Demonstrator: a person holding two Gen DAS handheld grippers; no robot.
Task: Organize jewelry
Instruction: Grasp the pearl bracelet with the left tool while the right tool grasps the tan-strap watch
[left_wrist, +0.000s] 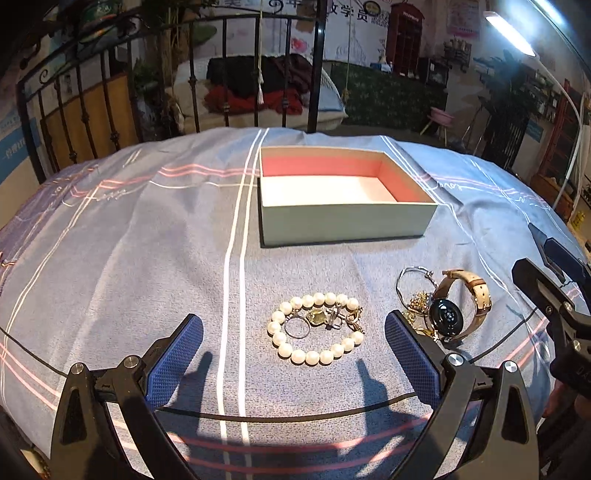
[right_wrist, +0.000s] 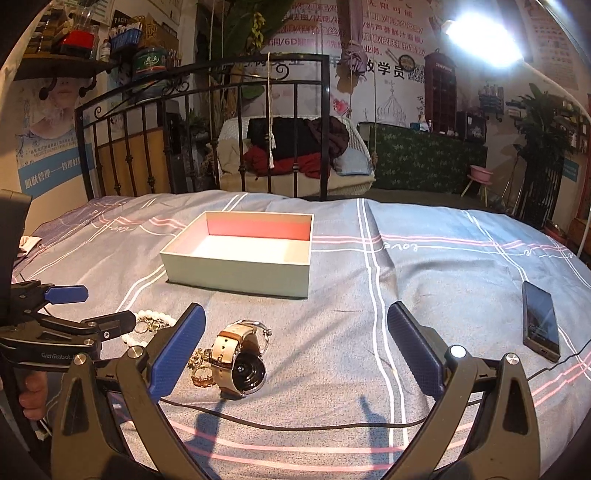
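A pearl bracelet (left_wrist: 314, 328) lies on the blue bedspread with a thin ring (left_wrist: 296, 327) and small charms inside its loop. To its right stands a watch (left_wrist: 456, 308) with a beige strap, beside a silver bangle (left_wrist: 413, 284) and gold chain pieces (left_wrist: 419, 301). An open pale box (left_wrist: 343, 218) with a pink inner wall sits behind them. My left gripper (left_wrist: 293, 356) is open, just short of the bracelet. My right gripper (right_wrist: 295, 345) is open and empty, with the watch (right_wrist: 240, 360) just inside its left finger. The box (right_wrist: 236, 275) lies beyond it.
A dark phone (right_wrist: 540, 325) lies on the bed at the right. A black cable (right_wrist: 295, 424) runs across the bedspread in front of both grippers. A black metal bed frame (right_wrist: 207, 140) stands behind the bed.
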